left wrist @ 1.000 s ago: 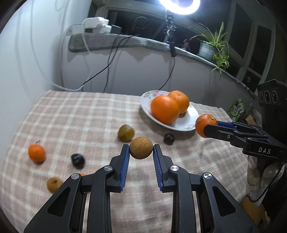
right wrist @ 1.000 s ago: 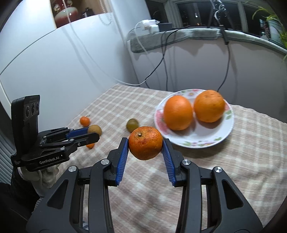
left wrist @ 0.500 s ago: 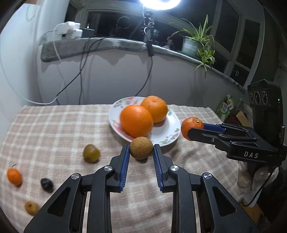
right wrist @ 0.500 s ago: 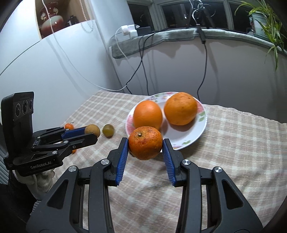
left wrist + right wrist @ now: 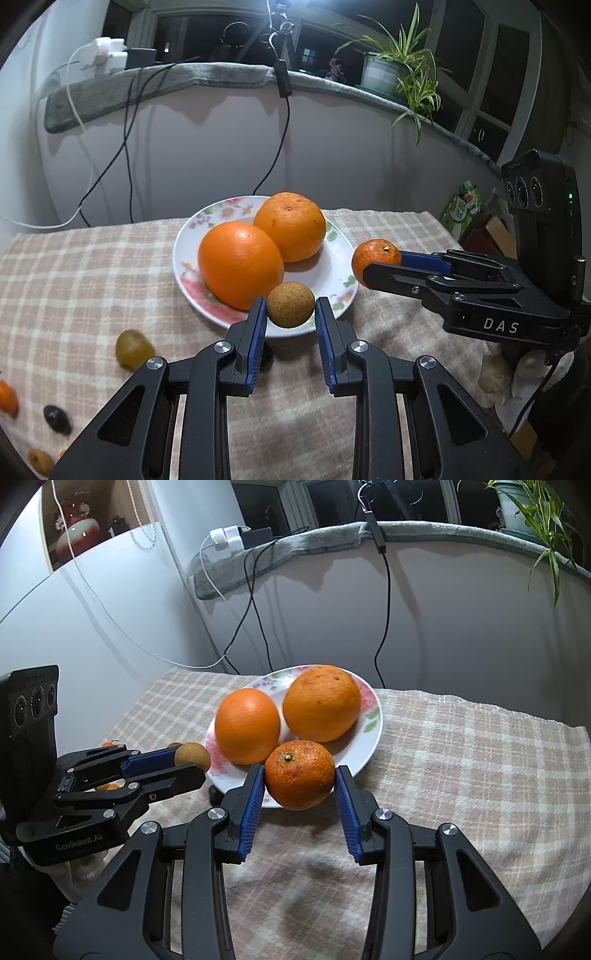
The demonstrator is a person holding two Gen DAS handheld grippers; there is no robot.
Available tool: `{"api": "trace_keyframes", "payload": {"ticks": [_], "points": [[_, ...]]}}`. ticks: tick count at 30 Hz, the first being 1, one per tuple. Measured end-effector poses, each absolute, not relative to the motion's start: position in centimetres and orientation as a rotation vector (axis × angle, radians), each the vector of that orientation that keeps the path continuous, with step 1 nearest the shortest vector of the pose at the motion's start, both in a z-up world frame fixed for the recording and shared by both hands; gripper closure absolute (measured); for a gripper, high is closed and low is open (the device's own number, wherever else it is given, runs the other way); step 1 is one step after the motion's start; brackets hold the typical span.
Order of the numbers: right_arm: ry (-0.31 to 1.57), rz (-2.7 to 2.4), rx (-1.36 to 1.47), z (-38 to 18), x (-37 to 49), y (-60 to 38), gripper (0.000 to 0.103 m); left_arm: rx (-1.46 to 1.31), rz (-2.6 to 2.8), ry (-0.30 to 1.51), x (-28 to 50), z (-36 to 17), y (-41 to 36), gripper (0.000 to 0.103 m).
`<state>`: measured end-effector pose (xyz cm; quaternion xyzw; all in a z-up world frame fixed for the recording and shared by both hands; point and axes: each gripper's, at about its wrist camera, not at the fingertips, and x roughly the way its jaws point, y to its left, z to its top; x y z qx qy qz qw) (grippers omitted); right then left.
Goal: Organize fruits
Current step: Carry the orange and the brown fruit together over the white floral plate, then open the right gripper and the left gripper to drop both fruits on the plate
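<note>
My left gripper [image 5: 290, 319] is shut on a small brown round fruit [image 5: 290, 304] and holds it over the near rim of the flowered white plate [image 5: 336, 275]. The plate holds two large oranges [image 5: 241, 264] [image 5: 290, 226]. My right gripper [image 5: 300, 788] is shut on a small mandarin [image 5: 300, 774] at the plate's [image 5: 371, 734] near edge. In the left wrist view the right gripper [image 5: 384, 267] and mandarin [image 5: 375, 254] sit just right of the plate. In the right wrist view the left gripper [image 5: 192, 762] holds the brown fruit [image 5: 192, 757] beside the plate's left edge.
A checked cloth [image 5: 74, 280] covers the table. Loose on it at the left lie a green-yellow fruit [image 5: 133, 349], a dark plum [image 5: 57, 419], a small orange fruit [image 5: 6, 400] and a small brown fruit [image 5: 40, 461]. Cables hang down the back wall [image 5: 207, 147]. A potted plant [image 5: 388, 74] stands on the ledge.
Both grippers have moved in toward the plate with their fruits still held. The plate and its oranges now appear closer and more central in both views.
</note>
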<state>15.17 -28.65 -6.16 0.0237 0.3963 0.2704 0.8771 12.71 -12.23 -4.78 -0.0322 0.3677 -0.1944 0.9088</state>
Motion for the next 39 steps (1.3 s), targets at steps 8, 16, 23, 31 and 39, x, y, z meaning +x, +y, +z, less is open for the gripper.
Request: {"api": "trace_keyframes", "payload": {"ticks": [8,16,23,31,39], "points": [[0.842,0.555,0.040,-7.0,16.3,-28.5,0.063,-0.033,-0.405,0.771,14.1,-5.2,-13.8,0.078],[0.854,0.546,0.048,-7.4,17.2,-28.9,0.063,-0.009,-0.403,0.775,14.6,-5.4,-14.3,0.078],[0.860,0.544,0.057,-7.6,17.5,-28.9,0.062,-0.002,-0.400,0.778,14.8,-5.5,-14.5,0.078],[0.857,0.535,0.050,-7.4,17.7,-28.9,0.062,-0.002,-0.390,0.774,14.9,-5.4,-14.3,0.072],[0.829,0.521,0.043,-6.7,17.3,-28.8,0.038,-0.001,-0.390,0.764,14.7,-5.2,-14.1,0.061]]}}
